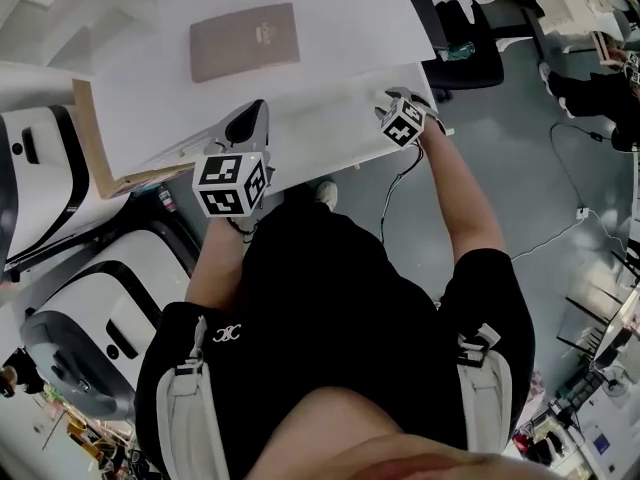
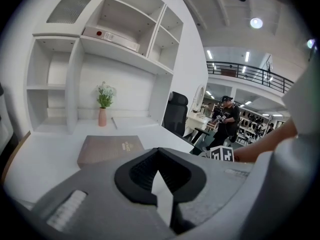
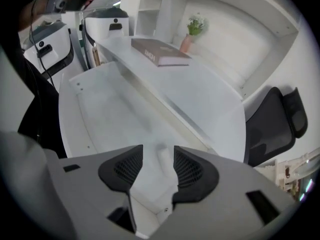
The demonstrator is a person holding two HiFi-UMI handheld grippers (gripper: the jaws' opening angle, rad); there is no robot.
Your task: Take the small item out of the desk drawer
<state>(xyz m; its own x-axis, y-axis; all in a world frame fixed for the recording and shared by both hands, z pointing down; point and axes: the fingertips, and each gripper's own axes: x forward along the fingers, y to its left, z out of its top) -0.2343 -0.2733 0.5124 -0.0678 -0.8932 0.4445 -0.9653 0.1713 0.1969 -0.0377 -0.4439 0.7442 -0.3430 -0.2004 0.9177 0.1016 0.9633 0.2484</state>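
- My right gripper (image 3: 157,151) hangs over the open white desk drawer (image 3: 107,111), its black ribbed fingers (image 3: 191,170) spread apart.
- The small white oblong item (image 3: 163,159) lies on the drawer floor, at the near right end. In the right gripper view it sits in the gap between those fingers, touching neither; I cannot tell how far above it they are.
- My left gripper (image 2: 159,151) is raised over the white desk surface (image 2: 50,159), left of the drawer. Its fingers (image 2: 140,173) are pressed together at the tips with nothing between them.
- Count: one small item and one drawer.
- On the surface: one flat brown book (image 2: 110,149), and farther off one pink vase of white flowers (image 2: 102,115).
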